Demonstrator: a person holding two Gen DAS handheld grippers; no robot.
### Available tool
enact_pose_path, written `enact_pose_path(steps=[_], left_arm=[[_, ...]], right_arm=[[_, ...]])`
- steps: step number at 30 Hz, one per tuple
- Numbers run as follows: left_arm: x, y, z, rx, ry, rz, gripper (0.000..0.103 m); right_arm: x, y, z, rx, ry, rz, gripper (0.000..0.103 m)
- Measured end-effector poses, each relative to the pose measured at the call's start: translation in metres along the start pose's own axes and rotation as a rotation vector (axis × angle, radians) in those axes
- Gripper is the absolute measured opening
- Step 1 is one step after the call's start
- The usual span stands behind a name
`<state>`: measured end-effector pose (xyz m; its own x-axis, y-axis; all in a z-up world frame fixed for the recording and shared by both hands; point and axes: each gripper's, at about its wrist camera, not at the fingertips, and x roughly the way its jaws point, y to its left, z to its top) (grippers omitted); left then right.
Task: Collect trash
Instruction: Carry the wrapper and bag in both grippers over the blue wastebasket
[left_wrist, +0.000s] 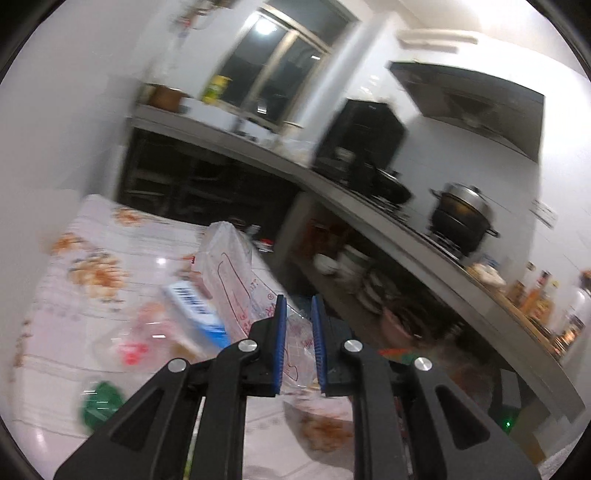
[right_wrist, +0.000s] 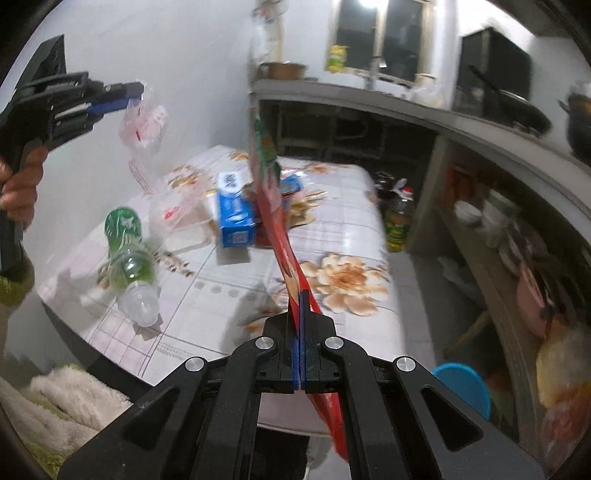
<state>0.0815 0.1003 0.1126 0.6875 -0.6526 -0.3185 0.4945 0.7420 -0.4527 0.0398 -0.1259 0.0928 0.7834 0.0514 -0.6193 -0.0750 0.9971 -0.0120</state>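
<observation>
My right gripper is shut on a long red snack wrapper and holds it up over the flowered table. My left gripper holds a clear plastic bag with red print; its blue pads stand a little apart with the bag between them. In the right wrist view the left gripper is raised at the upper left with the bag hanging from it. On the table lie a blue and white box, a green-labelled plastic bottle and a clear plastic tray.
A kitchen counter with a black pot and a pan runs behind the table. Bowls sit on the shelf under it. An oil bottle stands on the floor by the table. A blue lid lies low at the right.
</observation>
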Motion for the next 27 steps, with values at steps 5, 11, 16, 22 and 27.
enact_pose_path(steps=[5,11,16,22,27], left_arm=[[0.057,-0.071,-0.002,0.086,0.096,-0.156,0.013],[0.138,-0.169,-0.019,0.205,0.249,-0.34,0.013],[0.235,-0.231,-0.061,0.271,0.433,-0.388,0.013],[0.356,-0.274,-0.137,0.276,0.727,-0.366,0.013],[0.435,-0.299,-0.198,0.327,0.876,-0.298,0.013]], right_arm=[[-0.035,-0.036,-0.013,0.154,-0.056,-0.107,0.0],[-0.072,-0.102,-0.047,0.383,-0.085,-0.261,0.0],[-0.073,-0.161,-0.091,0.557,-0.043,-0.347,0.0],[-0.025,-0.235,-0.15,0.793,0.042,-0.318,0.0],[0.028,-0.294,-0.189,0.972,0.096,-0.292,0.0]])
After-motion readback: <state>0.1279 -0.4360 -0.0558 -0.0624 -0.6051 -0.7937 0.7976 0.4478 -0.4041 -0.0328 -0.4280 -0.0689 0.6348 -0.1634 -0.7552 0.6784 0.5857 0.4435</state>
